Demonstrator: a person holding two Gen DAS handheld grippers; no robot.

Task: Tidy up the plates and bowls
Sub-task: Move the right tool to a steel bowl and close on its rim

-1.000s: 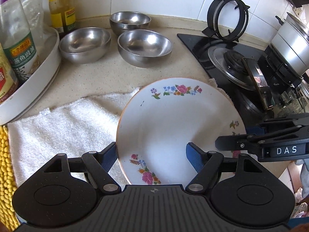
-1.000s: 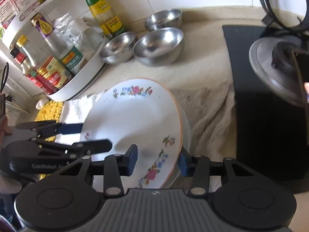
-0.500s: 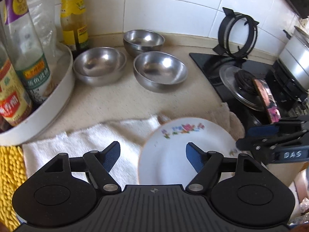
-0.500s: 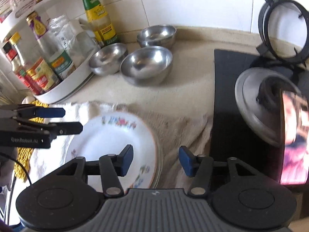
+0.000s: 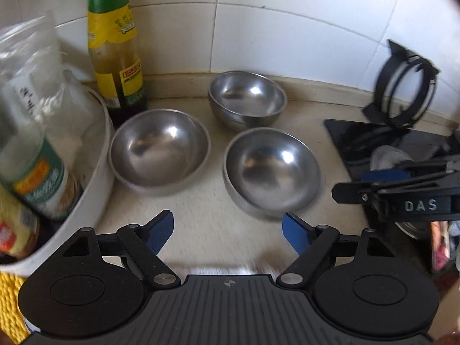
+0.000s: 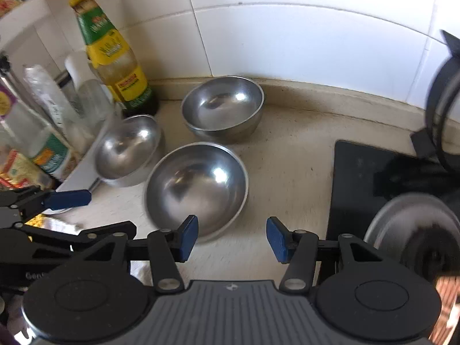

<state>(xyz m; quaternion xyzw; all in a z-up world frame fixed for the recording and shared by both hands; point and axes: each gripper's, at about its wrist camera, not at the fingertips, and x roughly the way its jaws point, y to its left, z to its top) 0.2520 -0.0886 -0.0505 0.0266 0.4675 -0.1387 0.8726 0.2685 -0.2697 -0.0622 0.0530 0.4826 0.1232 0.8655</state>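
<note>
Three steel bowls stand on the beige counter: a left bowl point(image 5: 159, 151) point(image 6: 126, 151), a back bowl point(image 5: 247, 99) point(image 6: 222, 107) near the wall, and a near bowl point(image 5: 271, 172) point(image 6: 197, 188). My left gripper point(image 5: 228, 230) is open and empty, just in front of the left and near bowls. My right gripper point(image 6: 232, 238) is open and empty, its left finger at the near bowl's front rim. The right gripper also shows in the left wrist view point(image 5: 373, 182). The flowered plates are out of view.
A white turntable rack point(image 5: 95, 172) with bottles stands at the left. A yellow-labelled bottle point(image 5: 116, 57) stands by the tiled wall. The black hob point(image 6: 373, 178) with a steel lid point(image 6: 414, 224) lies at the right. A strip of white towel point(image 5: 230, 268) shows below.
Both grippers have left the flowered plate on the towel and moved forward toward the steel bowls. The plate has dropped out of view. Both stay open.
</note>
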